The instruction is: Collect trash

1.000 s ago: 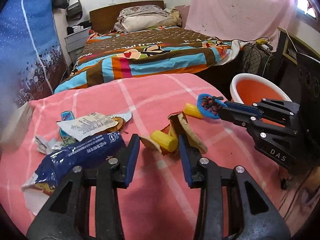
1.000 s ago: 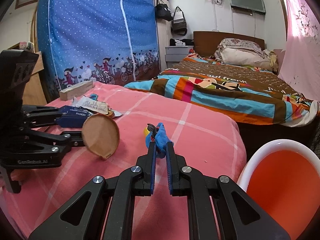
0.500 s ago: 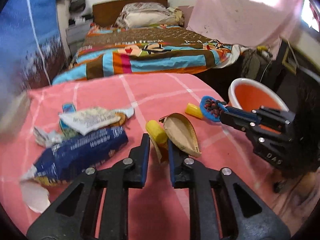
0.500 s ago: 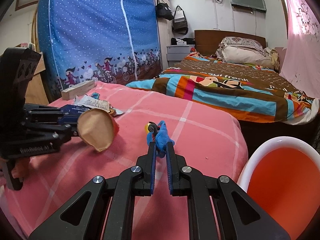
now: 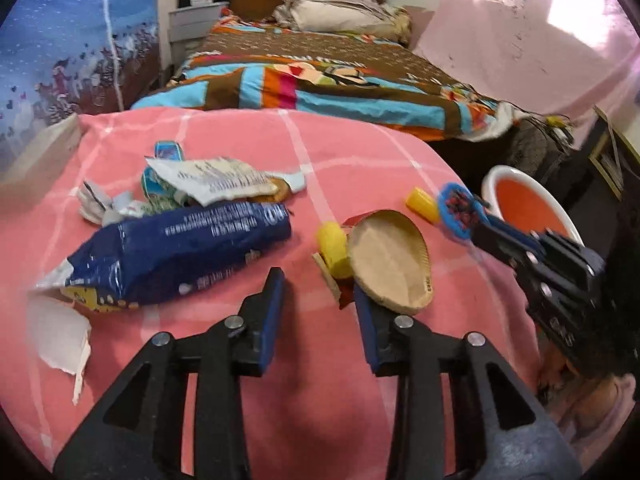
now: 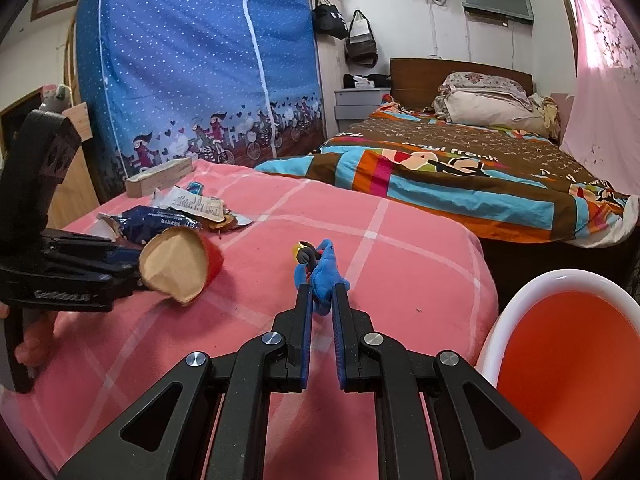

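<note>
Left claw letting go of the paper bowl

Left claw is opening again after pinching shut; paper bowl looks barely touching one finger. Right claw is staying clamped on blue scrap beside the bin.

a bed with a striped multicolour quilt and stacked pillows stands against the far wall. a blue dotted fabric wardrobe stands beside a grey drawer unit. two bags hang above. pink curtain at right.
</note>
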